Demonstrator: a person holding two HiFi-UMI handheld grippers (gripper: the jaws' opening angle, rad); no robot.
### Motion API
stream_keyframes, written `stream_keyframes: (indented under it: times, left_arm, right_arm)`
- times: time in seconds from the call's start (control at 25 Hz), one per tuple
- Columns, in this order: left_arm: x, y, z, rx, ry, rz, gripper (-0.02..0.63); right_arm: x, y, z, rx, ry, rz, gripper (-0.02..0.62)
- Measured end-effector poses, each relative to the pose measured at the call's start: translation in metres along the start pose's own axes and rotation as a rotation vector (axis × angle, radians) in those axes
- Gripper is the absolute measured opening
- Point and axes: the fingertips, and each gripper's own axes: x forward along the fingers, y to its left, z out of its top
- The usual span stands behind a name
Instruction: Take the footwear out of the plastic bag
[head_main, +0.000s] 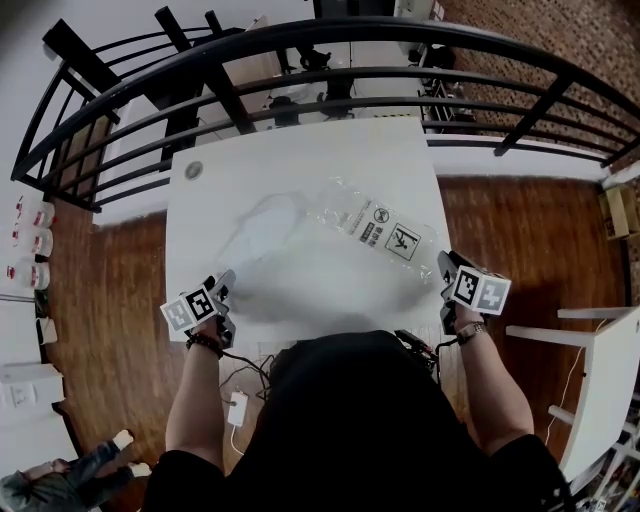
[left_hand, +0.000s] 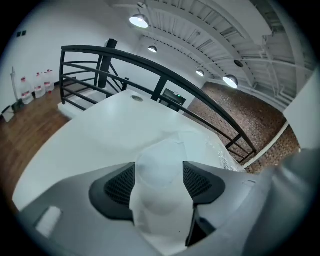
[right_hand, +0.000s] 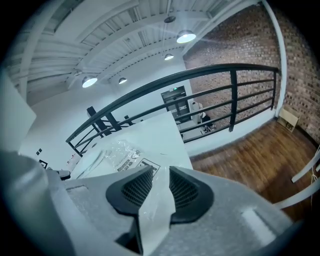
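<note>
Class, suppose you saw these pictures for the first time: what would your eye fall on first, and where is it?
A crumpled clear plastic bag with black warning labels lies in the middle of the white table, a pale slipper-like shape at its left end. At the near edge, the left gripper and right gripper aim at it with parted jaws. A curved black railing arcs behind the table.

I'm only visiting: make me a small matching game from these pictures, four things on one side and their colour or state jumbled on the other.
Things:
1. plastic bag
2. footwear
3. railing
4. left gripper

Colour or state:
a. black
b. jaws wide apart
c. clear, with printed labels
d. white

Pairs: 1-c, 2-d, 3-a, 4-b
</note>
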Motion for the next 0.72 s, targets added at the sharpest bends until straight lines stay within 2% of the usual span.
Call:
stream_keyframes:
  times: [0.48, 0.72]
  left_arm:
    - [-0.021, -0.020, -0.006, 0.011, -0.037, 0.024, 0.291]
    - [-0.032, -0.039, -0.017, -0.008, -0.072, 0.013, 0.251]
  right_arm:
    - [-0.014, 0.023, 0.025, -0.139, -0.041, 0.090, 0.086]
    - [-0.020, 0.034, 0.025, -0.207, -0.043, 0.148, 0.066]
